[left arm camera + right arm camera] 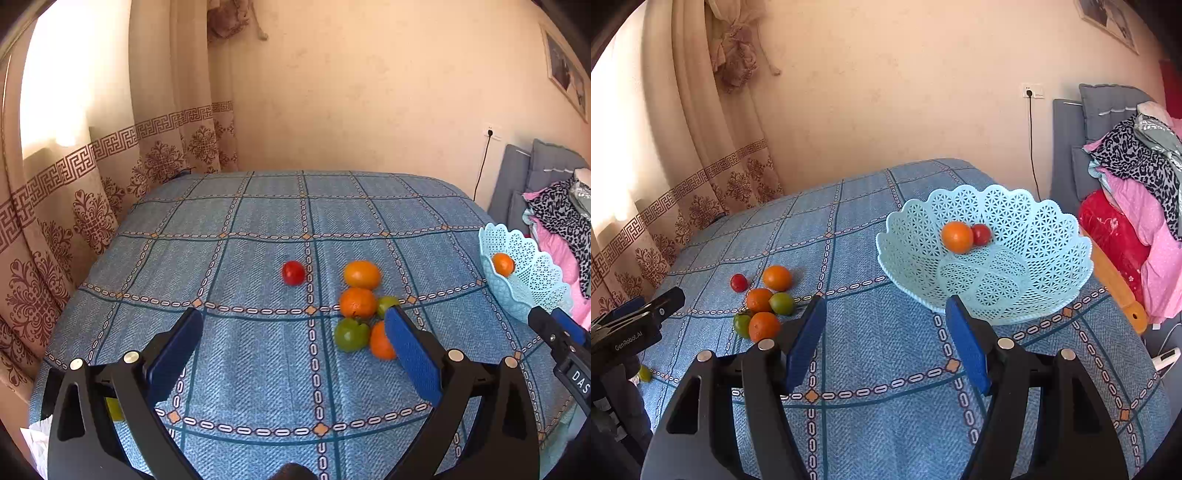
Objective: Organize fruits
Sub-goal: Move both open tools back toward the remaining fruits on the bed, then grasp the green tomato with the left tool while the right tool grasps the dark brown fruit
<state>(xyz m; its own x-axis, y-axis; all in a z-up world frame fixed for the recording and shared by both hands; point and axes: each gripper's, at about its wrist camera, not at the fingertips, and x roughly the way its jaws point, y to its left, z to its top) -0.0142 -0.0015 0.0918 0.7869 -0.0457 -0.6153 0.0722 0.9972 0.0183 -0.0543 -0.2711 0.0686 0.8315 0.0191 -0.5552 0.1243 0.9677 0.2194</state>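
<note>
1. Your left gripper (pixel 293 345) hangs over the blue checked woven tablecloth (pixel 258 221) with its blue-padded fingers (pixel 412 352) spread wide and nothing between them. Your right gripper (pixel 886 345) is spread and empty as well.
2. The loose pile of fruit sits just ahead and to the right of your left fingers: a smooth oval orange-yellow citrus (pixel 362 274) at the back, a dimpled round orange (pixel 357 302) in front of it, a lumpy green fruit (pixel 351 334) nearest you, another orange (pixel 380 341) partly hidden behind your right-hand pad, and a second green one (pixel 386 304) peeking out just above that pad. A small shiny red tomato (pixel 293 273) sits apart to the left of the pile.
3. The pale blue perforated plastic basket with a scalloped rim (pixel 1052 221) is right in front of your right gripper, already holding an orange fruit (pixel 957 237) touching a red tomato (pixel 981 234).
4. My guess: the left gripper is the nearer one for the pile, so it needs to swing right. The fruits touch each other and they're round, so a nudge could roll them.
5. There's also a small green fruit (pixel 644 373) near the table's left edge, below the left gripper in the right wrist view.
</note>
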